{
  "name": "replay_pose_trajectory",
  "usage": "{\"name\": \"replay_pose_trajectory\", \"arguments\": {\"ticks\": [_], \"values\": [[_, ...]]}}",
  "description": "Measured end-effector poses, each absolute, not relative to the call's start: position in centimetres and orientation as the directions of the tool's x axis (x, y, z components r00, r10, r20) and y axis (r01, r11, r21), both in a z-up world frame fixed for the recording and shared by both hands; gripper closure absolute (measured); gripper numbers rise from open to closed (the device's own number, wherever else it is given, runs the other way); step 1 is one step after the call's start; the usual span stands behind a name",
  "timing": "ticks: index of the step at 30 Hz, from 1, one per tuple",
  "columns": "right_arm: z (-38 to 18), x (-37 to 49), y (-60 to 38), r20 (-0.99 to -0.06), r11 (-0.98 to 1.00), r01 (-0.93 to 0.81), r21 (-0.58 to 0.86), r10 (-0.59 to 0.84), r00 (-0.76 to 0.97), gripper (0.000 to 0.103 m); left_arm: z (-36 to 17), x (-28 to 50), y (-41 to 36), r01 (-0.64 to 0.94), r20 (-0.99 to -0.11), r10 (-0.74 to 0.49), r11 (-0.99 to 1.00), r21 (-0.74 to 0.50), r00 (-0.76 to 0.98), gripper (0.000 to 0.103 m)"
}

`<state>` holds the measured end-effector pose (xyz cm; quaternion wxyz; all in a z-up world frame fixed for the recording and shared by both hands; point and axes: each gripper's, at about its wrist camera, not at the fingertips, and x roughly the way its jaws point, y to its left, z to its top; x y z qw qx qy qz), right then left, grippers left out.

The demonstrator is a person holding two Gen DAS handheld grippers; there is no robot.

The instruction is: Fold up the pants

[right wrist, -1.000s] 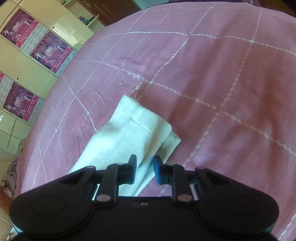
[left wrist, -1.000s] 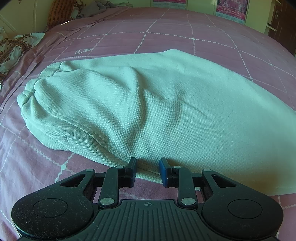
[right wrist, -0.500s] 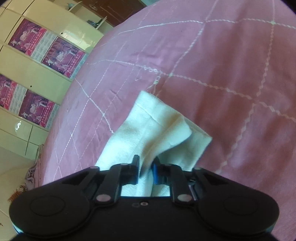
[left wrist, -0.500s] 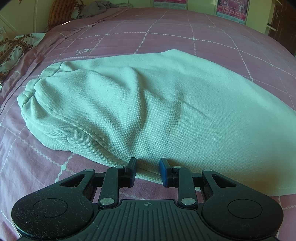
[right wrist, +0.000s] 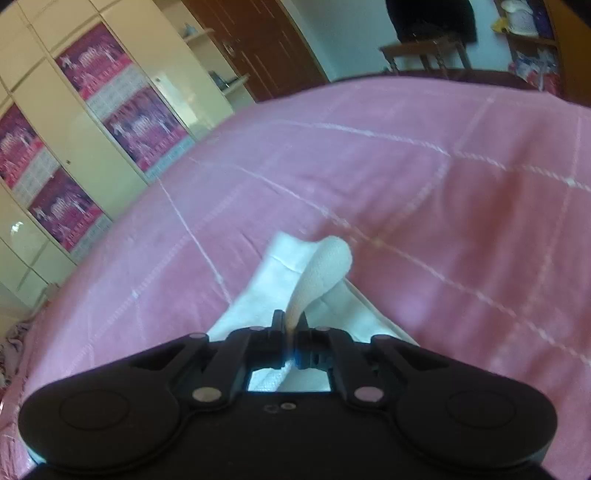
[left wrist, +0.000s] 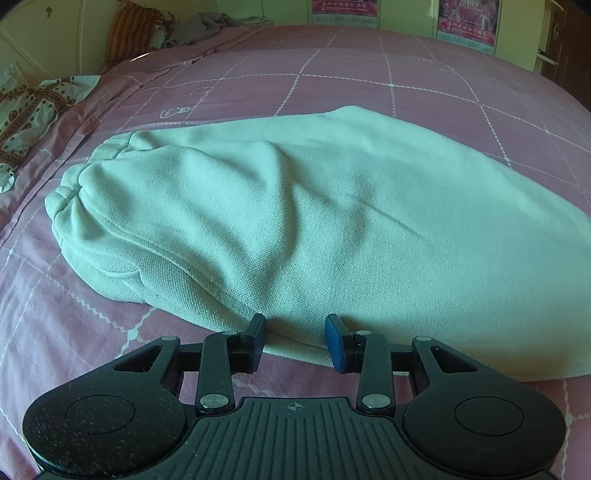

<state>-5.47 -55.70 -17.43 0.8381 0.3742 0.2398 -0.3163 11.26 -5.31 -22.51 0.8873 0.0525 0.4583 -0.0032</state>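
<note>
Pinching the soft, floppy pants (right wrist: pixel 325 266) hem on the bed (right wrist: pixel 443 177), my right fingers (right wrist: pixel 290 332) are clamped together; my left fingers (left wrist: pixel 295 341), just opened, straddle the thick edge untouched.

Pink bedspread (left wrist: pixel 332 85) with white grid stitching covered the bed. Patterned cloth (left wrist: pixel 26 110) lay at its left edge, striped pillow (left wrist: pixel 129 29) beyond. Cream wardrobe (right wrist: pixel 74 147) carried pink posters (right wrist: pixel 144 125); wooden chair (right wrist: pixel 424 51) behind.

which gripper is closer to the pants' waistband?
Left. The left gripper sits open at the pants' near edge, waistband in view. The right gripper pinches the leg end.
</note>
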Motion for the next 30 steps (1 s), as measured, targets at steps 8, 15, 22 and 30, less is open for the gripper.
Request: {"name": "replay_pose_trajectory", "arguments": {"ticks": [8,15,22,30], "values": [[-19.0,-8.3,-54.4,-0.7,0.53,0.756,0.385,-0.366,0.613,0.092,-21.4,11.3,-5.7,0.103,-0.815,0.01,0.991,0.086,0.58,0.063],[-14.7,-5.8,-51.4,-0.61,0.718,0.615,0.326,-0.337,0.717,0.08,-18.4,10.8,-13.5,0.326,-0.788,-0.239,0.944,-0.051,0.568,0.063],[-17.9,4.7,-43.3,-0.741,0.922,0.29,0.255,-0.007,0.671,0.082,-21.3,11.9,-24.1,0.478,-0.82,-0.285,0.878,-0.016,0.496,0.062],[-19.7,10.5,-41.7,-0.775,0.96,0.242,0.144,-0.042,0.63,0.086,-22.1,18.3,-29.0,0.431,-0.812,-0.239,0.902,0.017,0.532,0.055]]}}
